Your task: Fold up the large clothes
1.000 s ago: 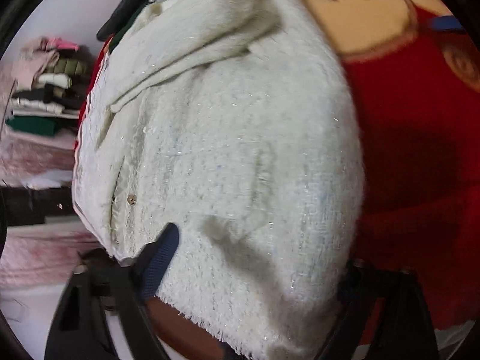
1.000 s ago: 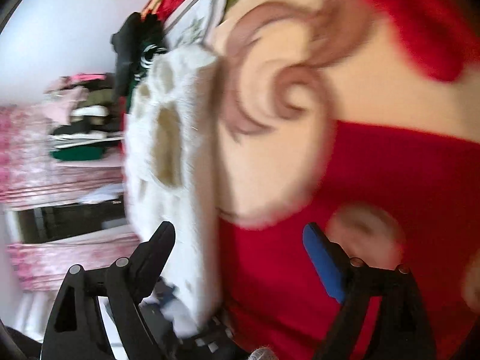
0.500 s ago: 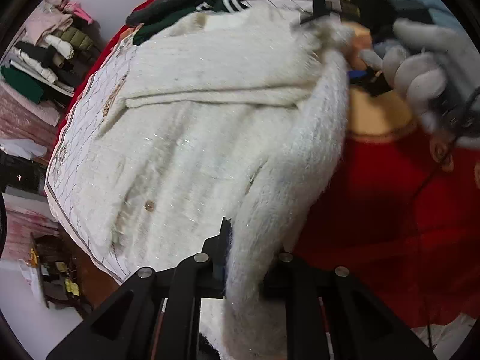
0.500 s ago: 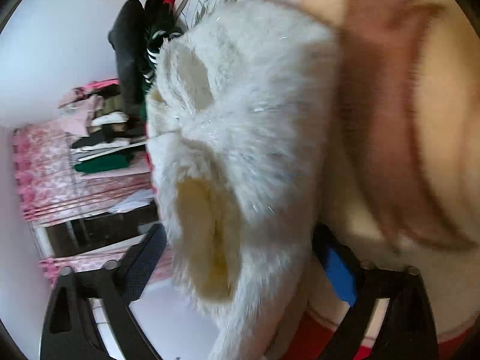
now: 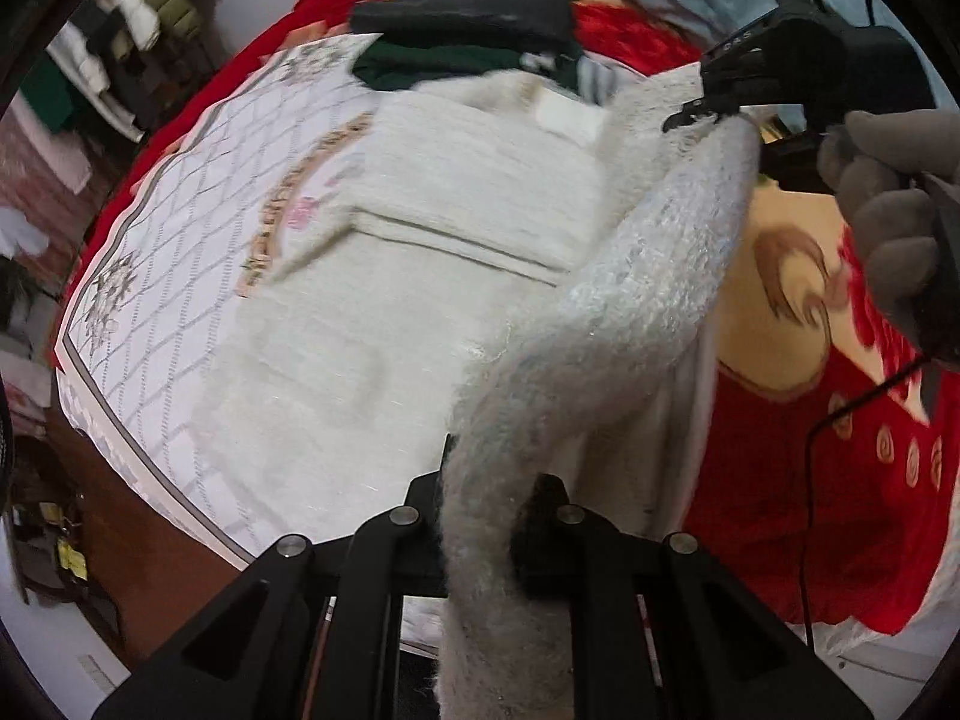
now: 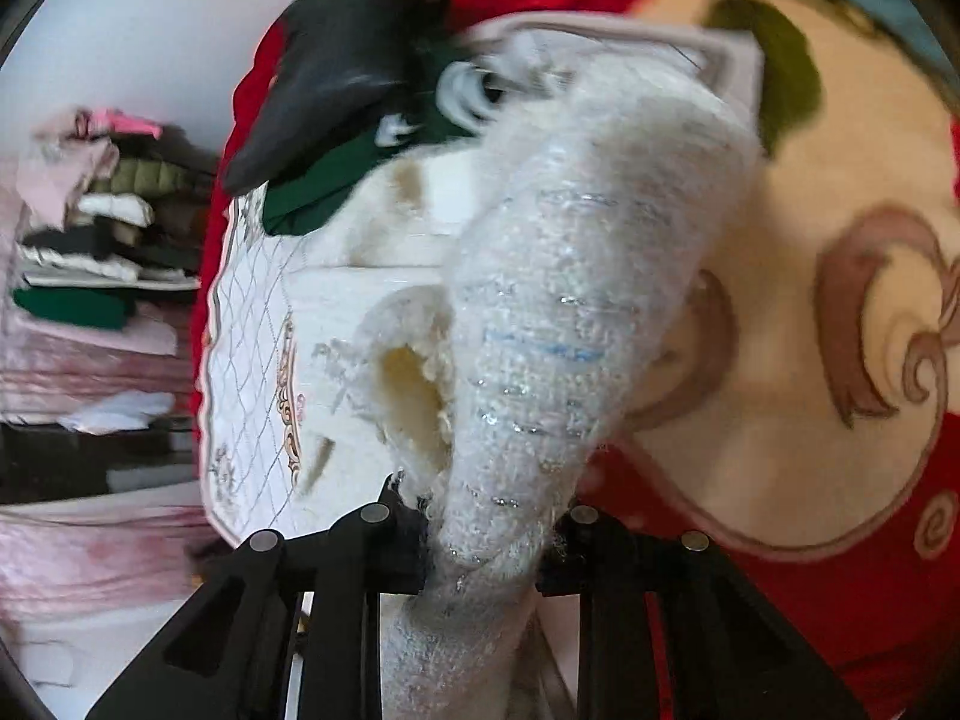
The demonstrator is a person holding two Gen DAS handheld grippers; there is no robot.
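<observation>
Above quilted mat (image 5: 180,312) — left tool (image 5: 480,516) clamped on white sweater (image 5: 648,300); right tool (image 6: 486,540) closing on it

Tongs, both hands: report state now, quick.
Left tongs: closed on the white fuzzy garment.
Right tongs: closing, the same garment's edge pinched between them.

Fuzzy white cardigan (image 5: 420,276), faint silver and pale blue threads. White quilted mat (image 5: 180,276), grey diamond grid, tan scroll border. Red blanket (image 5: 780,480), cream panel, brown swirls. Black garment (image 5: 468,6) over dark green one (image 5: 420,63). Grey glove (image 5: 888,210). Black grippers.
</observation>
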